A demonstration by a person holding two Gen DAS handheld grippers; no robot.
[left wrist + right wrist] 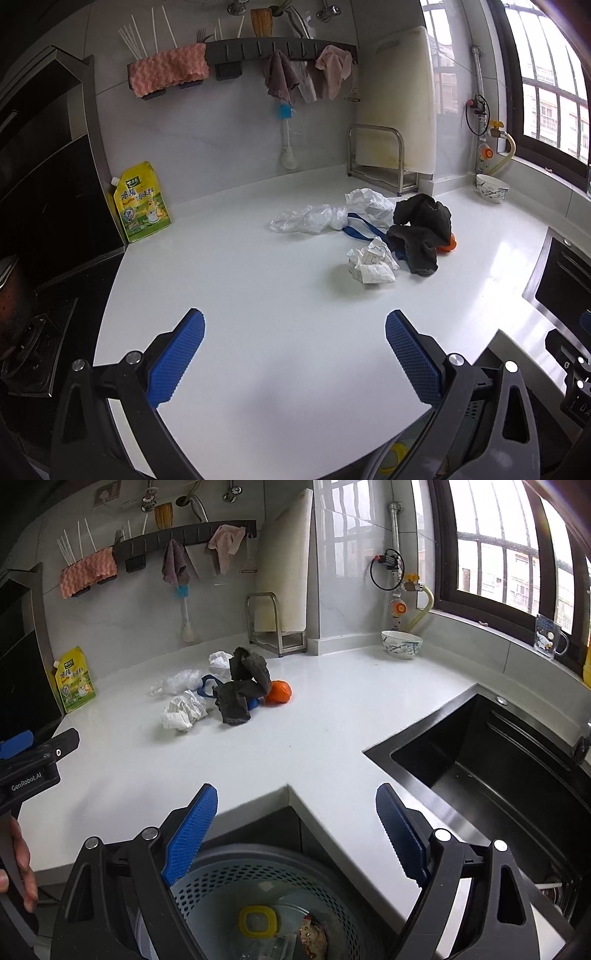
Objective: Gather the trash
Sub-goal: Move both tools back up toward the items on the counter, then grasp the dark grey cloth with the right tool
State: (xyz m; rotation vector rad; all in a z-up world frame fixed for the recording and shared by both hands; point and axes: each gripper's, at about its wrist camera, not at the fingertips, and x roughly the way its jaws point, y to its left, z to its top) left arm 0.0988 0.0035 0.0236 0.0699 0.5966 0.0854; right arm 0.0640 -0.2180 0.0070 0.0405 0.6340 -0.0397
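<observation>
A pile of trash lies on the white counter: a crumpled lined paper, a second white paper wad, a clear plastic bag, a blue strap, a dark cloth and an orange object. My left gripper is open and empty, well short of the pile. My right gripper is open and empty above a grey perforated trash bin holding wrappers, below the counter edge.
A yellow refill pouch leans at the back left. A cutting board on a steel rack stands behind the pile. A bowl sits near the window. A black sink is at right, a stove at left.
</observation>
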